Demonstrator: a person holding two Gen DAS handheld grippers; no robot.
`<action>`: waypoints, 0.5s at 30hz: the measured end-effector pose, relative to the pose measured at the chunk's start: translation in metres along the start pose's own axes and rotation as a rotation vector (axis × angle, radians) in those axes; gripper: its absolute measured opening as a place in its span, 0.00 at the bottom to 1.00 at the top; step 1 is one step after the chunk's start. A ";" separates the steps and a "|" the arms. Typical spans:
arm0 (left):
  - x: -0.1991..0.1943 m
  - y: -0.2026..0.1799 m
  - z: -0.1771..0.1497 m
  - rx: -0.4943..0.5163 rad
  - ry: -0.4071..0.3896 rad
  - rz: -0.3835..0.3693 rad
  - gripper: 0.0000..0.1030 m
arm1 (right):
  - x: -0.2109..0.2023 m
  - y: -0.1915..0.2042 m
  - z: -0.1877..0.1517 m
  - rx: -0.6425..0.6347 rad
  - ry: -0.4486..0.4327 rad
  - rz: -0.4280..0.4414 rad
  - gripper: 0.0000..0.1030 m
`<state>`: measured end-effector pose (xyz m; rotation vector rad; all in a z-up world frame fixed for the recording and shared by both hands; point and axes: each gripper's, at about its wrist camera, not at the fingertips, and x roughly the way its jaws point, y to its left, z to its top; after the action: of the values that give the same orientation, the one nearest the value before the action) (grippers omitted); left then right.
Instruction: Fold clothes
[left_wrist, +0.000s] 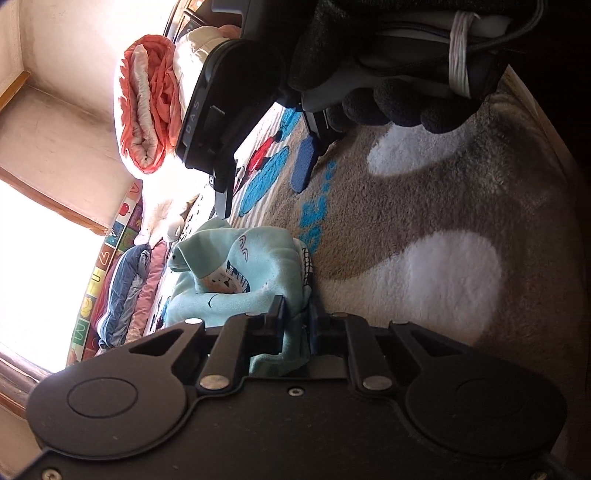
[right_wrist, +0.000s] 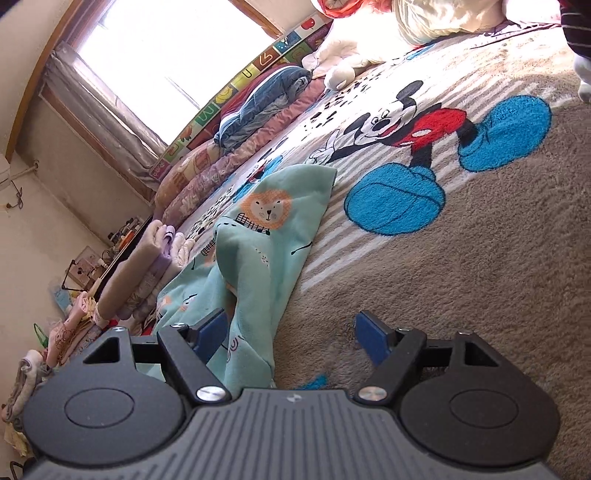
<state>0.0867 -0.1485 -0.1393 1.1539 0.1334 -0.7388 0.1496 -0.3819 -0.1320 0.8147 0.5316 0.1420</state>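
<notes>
A light teal child's garment (left_wrist: 236, 273) with lion prints lies crumpled on the plush Mickey Mouse blanket (left_wrist: 443, 206). My left gripper (left_wrist: 297, 321) is shut on an edge of this garment, with cloth bunched between the fingers. In the right wrist view the garment (right_wrist: 258, 236) stretches away from the lower left. My right gripper (right_wrist: 291, 332) is open, its blue pads (right_wrist: 212, 330) spread wide, with part of the garment lying between them near the left pad. The right gripper also shows in the left wrist view (left_wrist: 258, 162), held by a black-gloved hand.
A rolled orange quilt (left_wrist: 147, 103) and white bedding sit at the far end. Folded blue and pink blankets (right_wrist: 258, 96) line the window side. A stack of folded clothes (right_wrist: 147, 266) stands at the left. The Mickey blanket (right_wrist: 480, 258) spreads to the right.
</notes>
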 end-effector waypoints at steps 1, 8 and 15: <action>0.002 0.003 0.002 -0.029 0.004 -0.016 0.12 | 0.001 -0.004 0.003 0.033 -0.001 0.014 0.74; 0.007 0.005 0.001 -0.068 -0.014 -0.023 0.20 | 0.038 -0.024 0.043 0.191 0.004 0.062 0.74; -0.017 0.030 -0.008 -0.248 -0.109 -0.057 0.50 | 0.097 -0.037 0.090 0.234 0.042 0.045 0.70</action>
<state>0.0936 -0.1271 -0.1112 0.8756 0.1622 -0.8092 0.2759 -0.4353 -0.1462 1.0538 0.5768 0.1401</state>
